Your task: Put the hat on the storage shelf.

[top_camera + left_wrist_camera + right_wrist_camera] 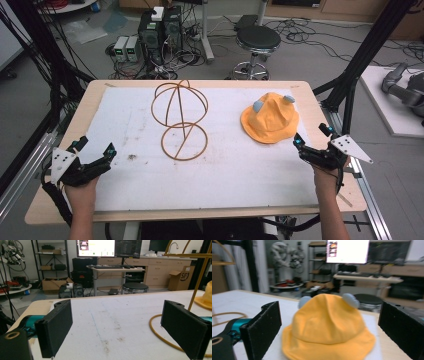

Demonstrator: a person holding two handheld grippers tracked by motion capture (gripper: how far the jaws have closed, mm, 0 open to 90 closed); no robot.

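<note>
From the high view, the yellow hat [270, 118] lies brim-down on the white mat toward the far right of the desk [65, 200], with two small grey ears on its crown. The wire stand [180, 120], a ball-shaped top on a round base ring, stands near the middle of the mat, well apart from the hat. The right gripper [312, 141] sits just beside the near edge of the brim, jaws spread and grasping nothing. The left gripper [95, 150] rests near the left edge, also released, well clear of the stand.

In the left gripper view, the jaws stand wide with bare mat between them; the stand's base ring [160, 335] curves past the right-hand jaw, and a sliver of hat shows at the far right.

In the right gripper view, the hat [328, 327] sits centred between the spread jaws, though the picture is soft, so whether the brim lies flat all round is hard to judge.

The step in hand looks like picking up the hat. It would go best to come in low, pinch the brim or a fold of the crown rather than the ears, and lift straight so the soft cloth does not drag along the mat.
</note>
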